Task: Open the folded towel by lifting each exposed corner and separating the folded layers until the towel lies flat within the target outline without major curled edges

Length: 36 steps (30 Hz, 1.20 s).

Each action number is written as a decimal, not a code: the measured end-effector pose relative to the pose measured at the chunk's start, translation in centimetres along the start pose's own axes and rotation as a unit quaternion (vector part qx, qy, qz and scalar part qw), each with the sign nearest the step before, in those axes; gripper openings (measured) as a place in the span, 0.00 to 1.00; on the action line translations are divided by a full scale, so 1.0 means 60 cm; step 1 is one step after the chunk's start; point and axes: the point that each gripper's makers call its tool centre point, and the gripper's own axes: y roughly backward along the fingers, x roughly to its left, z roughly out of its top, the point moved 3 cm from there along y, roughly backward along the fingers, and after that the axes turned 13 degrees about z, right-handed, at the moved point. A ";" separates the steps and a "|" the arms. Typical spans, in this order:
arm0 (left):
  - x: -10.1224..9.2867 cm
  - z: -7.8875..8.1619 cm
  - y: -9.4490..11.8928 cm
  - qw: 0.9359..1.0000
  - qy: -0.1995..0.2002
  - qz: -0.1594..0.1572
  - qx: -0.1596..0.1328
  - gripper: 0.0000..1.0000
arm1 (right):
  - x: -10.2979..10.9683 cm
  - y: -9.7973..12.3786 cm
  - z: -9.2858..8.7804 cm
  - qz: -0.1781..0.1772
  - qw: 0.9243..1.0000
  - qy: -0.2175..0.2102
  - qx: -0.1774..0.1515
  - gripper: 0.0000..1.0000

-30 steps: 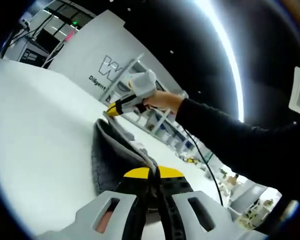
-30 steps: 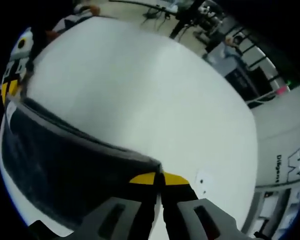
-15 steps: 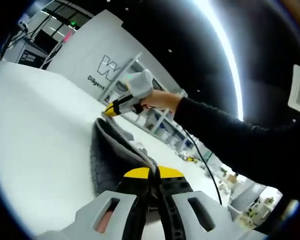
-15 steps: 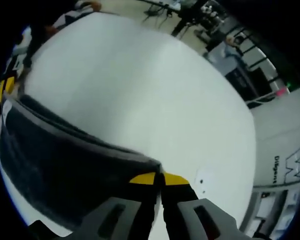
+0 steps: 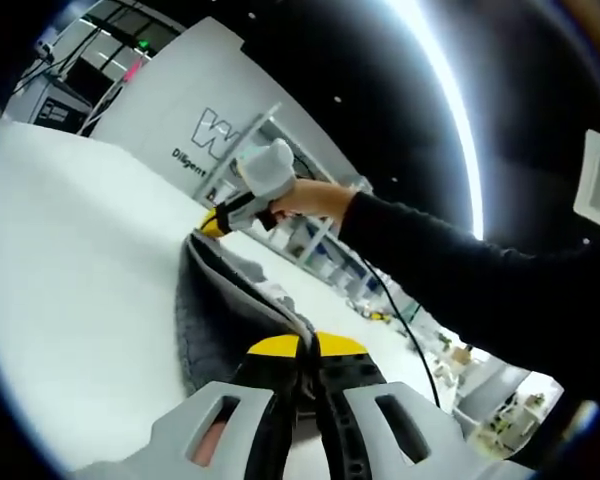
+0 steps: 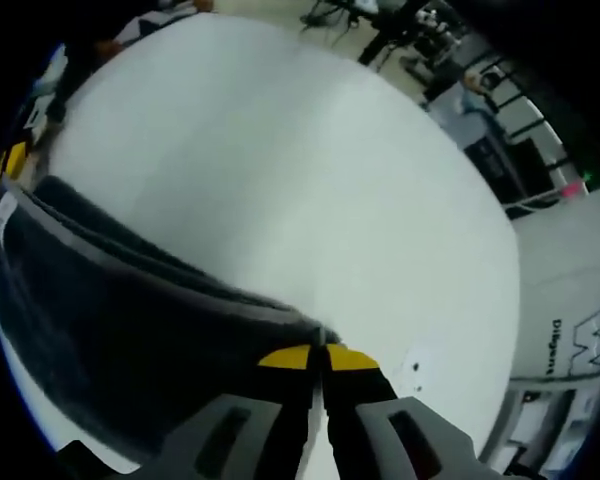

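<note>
The left gripper [image 5: 308, 352], with grey jaws and yellow tips, is clamping one corner of the dark grey terry-cloth towel [image 5: 220, 310]; its jaws are pressed together with the fabric pinched between the yellow tips. From that corner the towel's edge is running away across the white table [image 5: 70, 260] toward the right gripper [image 5: 212, 224], which is entering the left gripper view from the right, held by a hand [image 5: 315, 200] on a black-sleeved arm [image 5: 460, 290]. The right gripper's yellow tips are meeting the far corner of the towel.

In the right gripper view, the right gripper [image 6: 320, 360] is holding the other corner of the towel [image 6: 110, 330], with its jaws drawn together on the hem. The hem is stretching as a taut line from the tips to the left gripper [image 6: 15, 160] at the left margin. The towel is hanging below this line as a dark sheet, raised off the table [image 6: 310, 190] along its held edge. The lower part of the towel is dropping toward the table surface; contact there cannot be determined. A white wall panel with dark lettering [image 5: 195, 135] is standing behind the table.
</note>
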 end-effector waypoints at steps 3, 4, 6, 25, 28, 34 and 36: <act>0.000 0.000 0.000 1.000 0.003 -0.002 0.002 0.02 | 0.001 -0.002 0.003 0.007 1.000 0.000 -0.001 0.00; 0.000 0.000 0.000 1.000 0.004 -0.004 0.003 0.02 | 0.001 -0.003 0.004 0.009 1.000 -0.001 -0.002 0.00; 0.000 -0.002 -0.001 1.000 0.008 -0.006 0.007 0.02 | 0.003 -0.006 0.004 0.016 1.000 -0.001 -0.003 0.00; -0.001 -0.006 0.001 1.000 0.018 -0.012 0.015 0.02 | 0.004 -0.037 0.007 0.038 0.999 0.020 0.002 0.02; 0.001 -0.005 0.002 1.000 0.018 -0.010 0.015 0.03 | 0.001 -0.039 0.004 0.037 0.999 0.018 0.008 0.00; 0.001 -0.006 0.002 1.000 0.020 -0.011 0.019 0.02 | -0.006 -0.030 0.004 0.029 0.999 0.020 0.009 0.00; 0.001 -0.006 0.002 1.000 0.020 -0.011 0.019 0.02 | -0.009 -0.026 0.004 0.027 0.999 0.020 0.007 0.00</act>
